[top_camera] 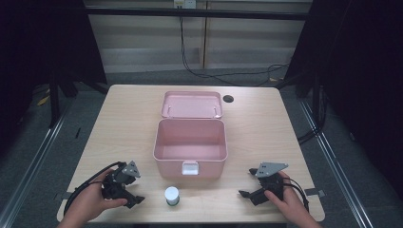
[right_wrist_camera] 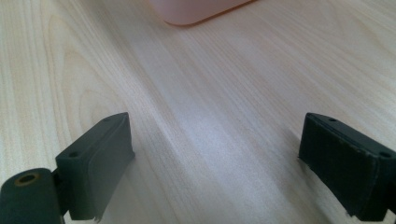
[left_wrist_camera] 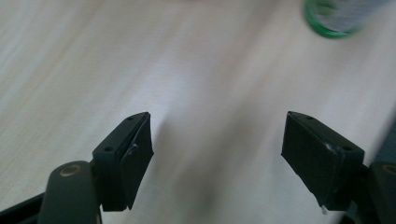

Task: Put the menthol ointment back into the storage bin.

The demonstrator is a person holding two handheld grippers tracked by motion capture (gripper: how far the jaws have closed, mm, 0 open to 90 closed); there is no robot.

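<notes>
My left gripper (top_camera: pixel 135 199) sits at the near left of the table (top_camera: pixel 123 123), jaws spread wide with nothing between them. In the left gripper view the small bottle with the green base (left_wrist_camera: pixel 337 18) is up at the far right edge, well off my centre line, so I judge a straight push forward would miss it or clip it with the right jaw and knock it over. It stands upright on a narrow foot near the table's front edge, just in front of the pink box (top_camera: pixel 190 147), so a tipped bottle could roll off. That view is also blurred, which makes my aim less sure.

The box stands open in the middle, its lid (top_camera: pixel 191 104) folded back behind it. The white latch (top_camera: pixel 190 168) on its front wall faces the bottle; I could bump it lifting over.

My right gripper (top_camera: pixel 242 193) rests at the near right, jaws released and empty, pointing toward the box corner (right_wrist_camera: pixel 196 9). Swinging it inward carelessly could shove the box.
</notes>
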